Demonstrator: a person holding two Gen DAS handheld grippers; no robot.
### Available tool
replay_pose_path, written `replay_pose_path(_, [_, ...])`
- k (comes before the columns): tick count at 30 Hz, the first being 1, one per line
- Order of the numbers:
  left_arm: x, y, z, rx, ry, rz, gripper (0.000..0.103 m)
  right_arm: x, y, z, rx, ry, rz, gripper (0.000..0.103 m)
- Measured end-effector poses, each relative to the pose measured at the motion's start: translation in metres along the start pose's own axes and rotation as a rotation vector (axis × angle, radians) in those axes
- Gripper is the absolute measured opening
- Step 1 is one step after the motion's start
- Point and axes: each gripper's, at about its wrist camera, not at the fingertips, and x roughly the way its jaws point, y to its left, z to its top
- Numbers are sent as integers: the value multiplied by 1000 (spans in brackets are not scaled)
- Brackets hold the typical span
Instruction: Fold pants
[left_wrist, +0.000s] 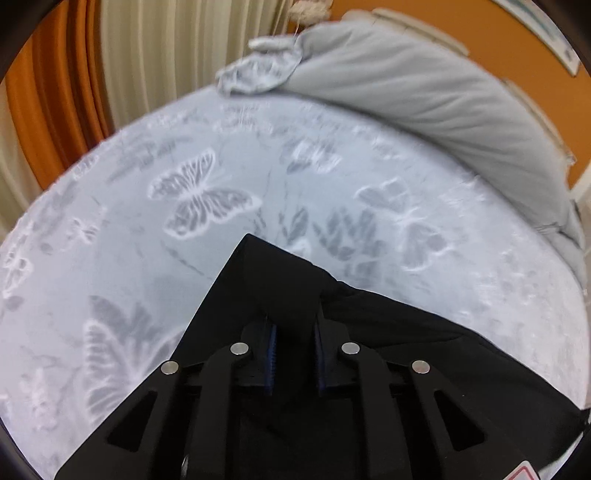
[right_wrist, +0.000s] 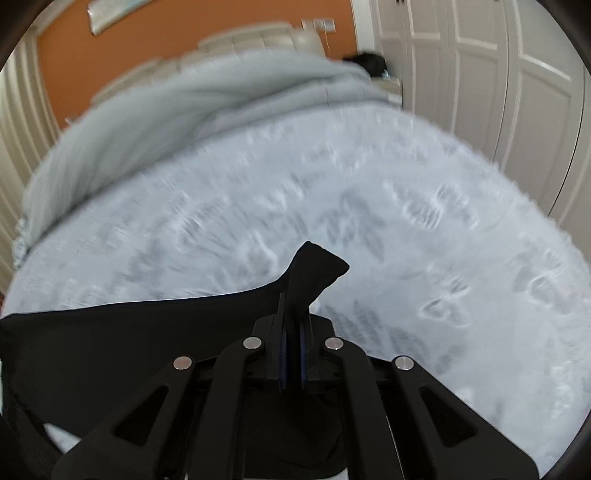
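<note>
One pair of pants, two tongs, one bed

A single pair of black pants (left_wrist: 280, 288) lies on one bed (left_wrist: 110, 229) with a butterfly-print cover. Two tongs show, the left tongs (left_wrist: 293, 332) and the right tongs (right_wrist: 293, 325), one per view. One grey blanket (left_wrist: 424, 96) is bunched at the far end, and one orange curtain (left_wrist: 48, 99) hangs beyond it.

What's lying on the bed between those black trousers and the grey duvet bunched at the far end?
Nothing: only bare butterfly-patterned bedspread separates black trousers from grey duvet, in both views.
</note>
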Motion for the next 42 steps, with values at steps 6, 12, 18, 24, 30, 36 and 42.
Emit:
replay_pose_path(6, [-110, 29, -28, 39, -54, -110, 11, -131, -4, -24, -71, -147, 107, 3])
replay_pose_path(12, [-173, 94, -109, 64, -12, -99, 11, -191, -37, -116, -116, -104, 117, 5])
replay_pose_path(18, [-159, 151, -197, -19, 108, -81, 54, -180, -80, -223, -67, 118, -46, 66])
replay_pose_path(24, [-188, 183, -223, -345, 105, -282, 80, -247, -101, -243, 214, -4, 87, 72])
replay_pose_path(30, [-161, 153, -226, -532, 210, -423, 84, -232, -61, -228, 422, 108, 322, 79])
replay_pose_path(36, [-120, 141, -230, -625, 280, -484, 44, -162, -52, -222, 551, 208, 215, 79])
replay_pose_path(42, [-105, 143, -210, -550, 283, -496, 6, -118, -71, -206, 535, 197, 46, 9])
